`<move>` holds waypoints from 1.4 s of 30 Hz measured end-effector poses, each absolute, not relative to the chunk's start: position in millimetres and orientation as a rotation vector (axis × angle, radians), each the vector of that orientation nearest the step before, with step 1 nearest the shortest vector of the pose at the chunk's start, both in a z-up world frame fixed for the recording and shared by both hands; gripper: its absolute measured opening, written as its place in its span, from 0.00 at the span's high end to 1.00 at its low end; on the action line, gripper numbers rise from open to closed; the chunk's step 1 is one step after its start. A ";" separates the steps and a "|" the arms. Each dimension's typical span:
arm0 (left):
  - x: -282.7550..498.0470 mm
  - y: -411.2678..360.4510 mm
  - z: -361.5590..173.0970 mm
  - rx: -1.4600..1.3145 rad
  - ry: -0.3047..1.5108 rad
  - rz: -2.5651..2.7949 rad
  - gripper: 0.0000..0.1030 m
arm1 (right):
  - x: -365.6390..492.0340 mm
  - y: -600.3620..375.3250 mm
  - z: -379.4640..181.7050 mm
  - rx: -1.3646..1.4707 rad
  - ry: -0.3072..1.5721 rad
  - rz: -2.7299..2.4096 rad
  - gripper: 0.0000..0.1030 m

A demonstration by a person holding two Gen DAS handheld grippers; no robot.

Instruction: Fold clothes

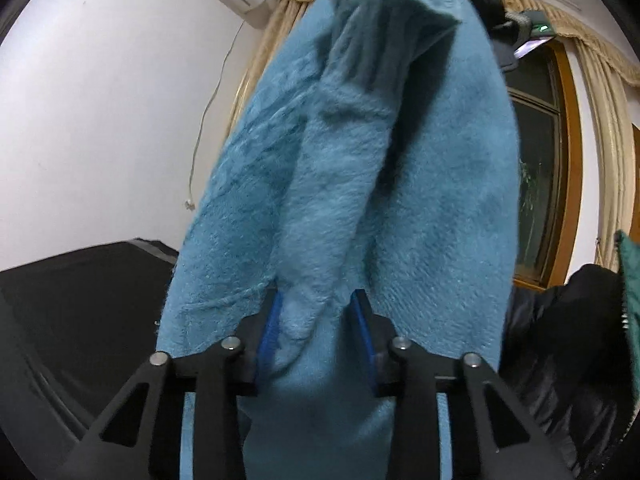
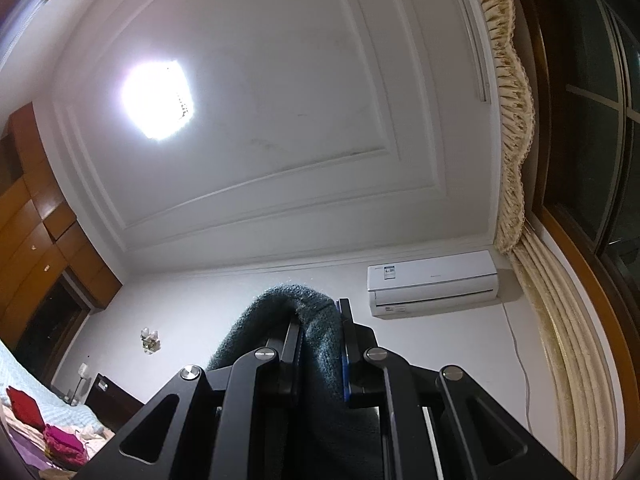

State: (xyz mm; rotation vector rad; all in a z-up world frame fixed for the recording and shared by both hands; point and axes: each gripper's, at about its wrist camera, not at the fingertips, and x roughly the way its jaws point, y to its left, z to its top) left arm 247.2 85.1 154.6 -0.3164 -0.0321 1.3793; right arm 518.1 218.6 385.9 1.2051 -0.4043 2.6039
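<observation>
Garment: blue fuzzy knit sweater (image 1: pixel 360 184) was seen hanging full length in the air, held up from its top; sleeve w/ ribbed cuff (image 1: pixel 372 36) draped down its front.
Landmark: all places given rel. to the sweater.
Left gripper (image 1: pixel 316 336): found at the sweater's lower part; a fold of the sleeve lay betw. its blue pads (image 1: pixel 269 332). Jaws were part-closed, fabric bunched against both pads, so judged pinching the sweater.
Right gripper (image 2: pixel 320 344): found at the sweater's top, pointed up toward the ceiling; jaws were pressed together on a thick roll of knit (image 2: pixel 304 320), which looked dark in that view.
Behind the sweater: curtain (image 1: pixel 276 40) and window (image 1: pixel 536 184); dark bundle (image 1: pixel 560 320) low to its right.
Handling (judged): soft, limp, no stiffness, so it would sag and swing; fuzzy pile gives good friction, slip unlikely; moderate weight for a knit; not fragile, but loops could be snagged or stretched.
Where to grip (judged): ribbed edges, shoulder seam or cuff, a doubled fold preferred over a single layer.
</observation>
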 end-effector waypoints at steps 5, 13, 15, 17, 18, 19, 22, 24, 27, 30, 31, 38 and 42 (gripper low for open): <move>234.6 108.3 147.8 -0.424 -0.078 1.401 0.67 | 524.5 216.3 375.7 1.230 -0.421 2.587 0.87; 224.4 130.8 147.0 -0.544 -0.184 1.460 0.94 | 527.7 224.4 363.6 1.205 -0.427 2.543 0.87; 219.3 121.0 153.9 -0.541 -0.230 1.521 0.94 | 528.3 232.8 359.9 1.183 -0.413 2.516 0.87; 212.0 103.9 165.2 -0.516 -0.294 1.605 0.95 | 529.2 243.2 355.5 1.158 -0.397 2.479 0.87; 207.6 87.3 176.0 -0.476 -0.330 1.681 0.95 | 530.2 248.0 352.1 1.150 -0.393 2.447 0.87; 203.2 70.6 186.9 -0.435 -0.366 1.757 0.95 | 531.2 252.8 348.6 1.142 -0.389 2.415 0.87; 206.6 29.2 210.3 -0.276 -0.428 1.985 0.95 | 532.5 261.5 334.0 1.122 -0.393 2.320 0.87; 207.2 18.5 229.1 -0.152 -0.460 2.119 0.95 | 529.8 262.1 326.0 1.108 -0.417 2.267 0.87; 218.8 10.9 250.9 0.032 -0.489 2.273 0.95 | 524.6 258.2 314.4 1.100 -0.468 2.195 0.87; 221.4 -9.4 270.5 0.212 -0.505 2.391 0.95 | 519.1 251.8 309.6 1.099 -0.522 2.164 0.87; 225.5 -20.2 271.0 0.255 -0.519 2.407 0.95 | 519.2 250.0 310.0 1.103 -0.531 2.157 0.87; 254.4 -65.8 290.5 0.532 -0.553 2.477 0.95 | 528.8 239.9 318.1 1.167 -0.561 2.108 0.87; 284.6 -72.2 295.4 0.611 -0.542 2.479 0.95 | 542.7 234.7 331.0 1.203 -0.535 2.086 0.87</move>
